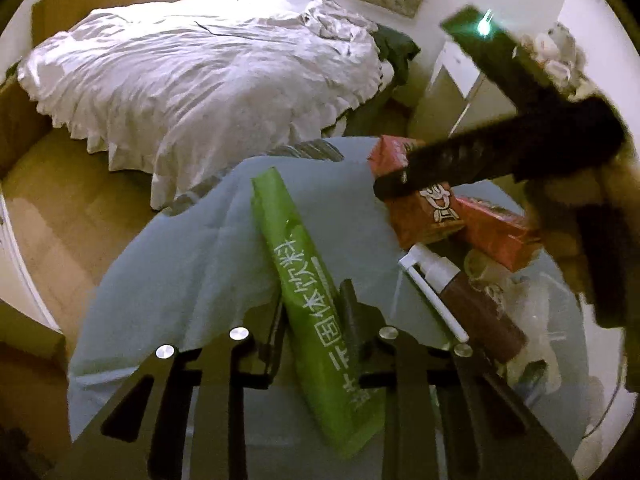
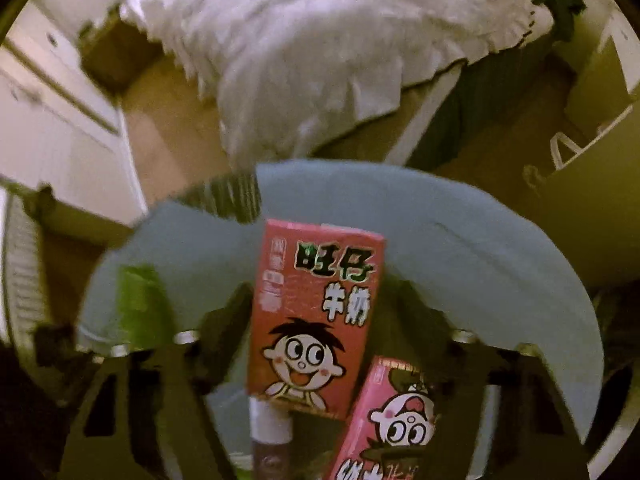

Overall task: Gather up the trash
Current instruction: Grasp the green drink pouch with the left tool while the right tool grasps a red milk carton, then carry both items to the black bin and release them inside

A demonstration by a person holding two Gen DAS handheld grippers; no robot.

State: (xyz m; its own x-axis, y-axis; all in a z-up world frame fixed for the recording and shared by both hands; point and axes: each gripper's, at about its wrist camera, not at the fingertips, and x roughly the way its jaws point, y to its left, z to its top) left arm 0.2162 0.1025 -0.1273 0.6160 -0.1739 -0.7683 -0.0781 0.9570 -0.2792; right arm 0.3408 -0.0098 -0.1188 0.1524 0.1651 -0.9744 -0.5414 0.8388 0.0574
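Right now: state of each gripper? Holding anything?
Left gripper: shut on the green packet.
Right gripper: fingers either side of the red carton; the picture is blurred, so a grip cannot be told.

From my left wrist view I see a bed with a rumpled white duvet filling eleven to twelve o'clock, strong light washing its far edge. A pale wood floor runs at nine o'clock. On my right wrist view, white cabinet doors stand at nine o'clock beside a cardboard box
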